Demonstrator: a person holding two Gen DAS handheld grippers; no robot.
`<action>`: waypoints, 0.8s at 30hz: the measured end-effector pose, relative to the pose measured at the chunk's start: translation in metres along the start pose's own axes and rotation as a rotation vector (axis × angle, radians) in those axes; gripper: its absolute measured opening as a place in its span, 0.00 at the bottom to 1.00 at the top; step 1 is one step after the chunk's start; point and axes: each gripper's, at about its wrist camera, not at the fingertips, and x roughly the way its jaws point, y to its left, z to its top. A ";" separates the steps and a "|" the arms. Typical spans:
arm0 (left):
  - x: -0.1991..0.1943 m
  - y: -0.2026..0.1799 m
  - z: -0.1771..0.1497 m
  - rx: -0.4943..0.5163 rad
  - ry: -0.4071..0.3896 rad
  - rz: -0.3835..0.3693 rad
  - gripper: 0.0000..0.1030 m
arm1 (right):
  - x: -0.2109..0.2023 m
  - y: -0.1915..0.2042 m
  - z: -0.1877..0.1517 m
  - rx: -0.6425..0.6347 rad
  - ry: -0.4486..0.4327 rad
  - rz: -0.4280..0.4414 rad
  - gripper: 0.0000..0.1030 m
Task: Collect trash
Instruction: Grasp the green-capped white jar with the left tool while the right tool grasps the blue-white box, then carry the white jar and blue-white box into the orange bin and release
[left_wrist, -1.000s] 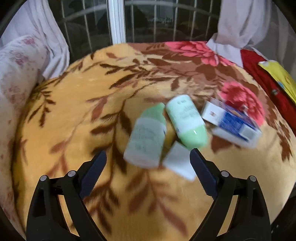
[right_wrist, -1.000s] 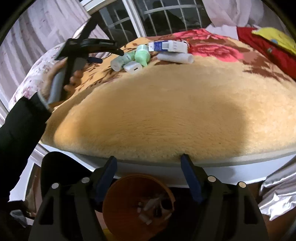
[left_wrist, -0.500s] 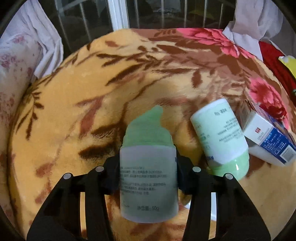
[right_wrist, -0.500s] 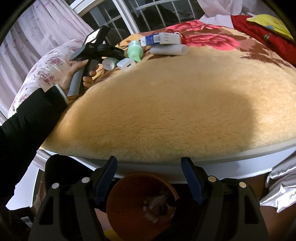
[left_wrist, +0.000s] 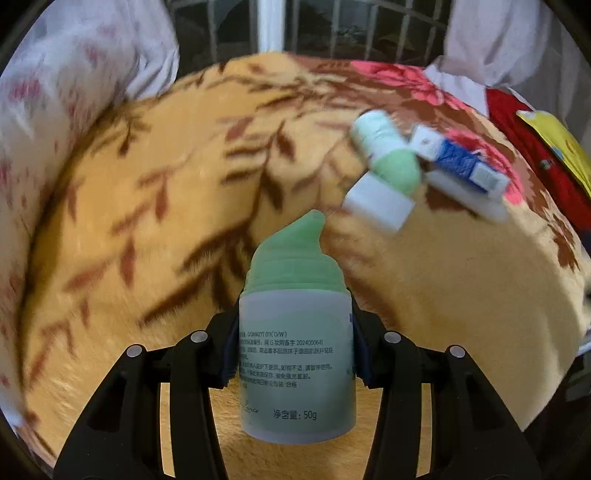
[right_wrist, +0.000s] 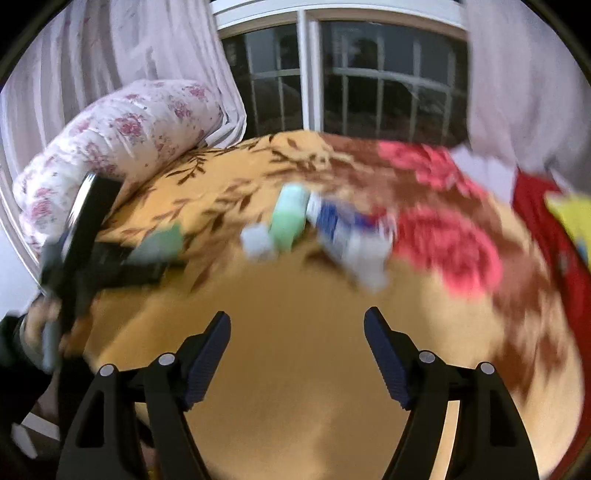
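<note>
Left gripper (left_wrist: 295, 343) clamped on frosted pump bottle (left_wrist: 297, 354), above blanket (left_wrist: 461, 302). Right gripper (right_wrist: 297, 354) empty, jaws opening.

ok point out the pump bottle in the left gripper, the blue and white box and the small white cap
pump bottle (left_wrist: 295, 373), left wrist view, frosted body
blue and white box (left_wrist: 461, 162), left wrist view, blue panel
small white cap (left_wrist: 378, 202), left wrist view, top face

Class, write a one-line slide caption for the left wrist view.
Left gripper clamps a green-capped bottle above the floral blanket.
</note>
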 end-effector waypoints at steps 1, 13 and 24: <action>0.005 0.004 -0.001 -0.017 0.005 -0.008 0.46 | 0.012 -0.002 0.017 -0.031 0.024 0.016 0.77; 0.017 0.002 -0.008 -0.010 -0.046 0.035 0.46 | 0.166 -0.033 0.114 -0.191 0.436 0.100 0.78; 0.018 0.002 -0.009 -0.012 -0.059 0.024 0.46 | 0.193 -0.042 0.102 -0.150 0.445 0.057 0.53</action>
